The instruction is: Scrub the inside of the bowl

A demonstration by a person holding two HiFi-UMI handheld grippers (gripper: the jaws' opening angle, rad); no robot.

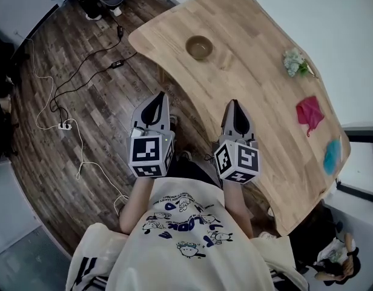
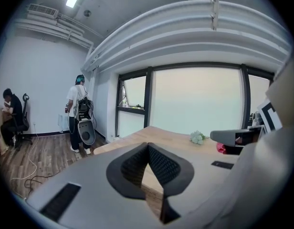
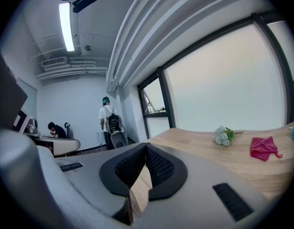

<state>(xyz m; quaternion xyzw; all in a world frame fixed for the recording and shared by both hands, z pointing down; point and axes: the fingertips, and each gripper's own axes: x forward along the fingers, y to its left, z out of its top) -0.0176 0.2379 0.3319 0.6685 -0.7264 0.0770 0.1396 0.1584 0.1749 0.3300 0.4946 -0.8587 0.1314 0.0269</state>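
Observation:
A small brown bowl [image 1: 199,47] stands upright near the far end of the wooden table [image 1: 259,96]. My left gripper [image 1: 158,96] hangs over the floor beside the table's near edge, shut and empty. My right gripper [image 1: 235,104] is over the table's near edge, also shut with nothing in it. Both point toward the bowl from well short of it. In the left gripper view the jaw tips [image 2: 148,145] meet; in the right gripper view they [image 3: 146,145] meet too. The bowl is hidden in both gripper views.
On the table's right side lie a pale flower bunch [image 1: 294,61], a red cloth [image 1: 310,113] and a blue cloth [image 1: 332,154]. Cables and a power strip [image 1: 65,126] run across the dark wood floor. A person with a backpack [image 2: 79,109] stands far off; another sits at a desk [image 2: 11,119].

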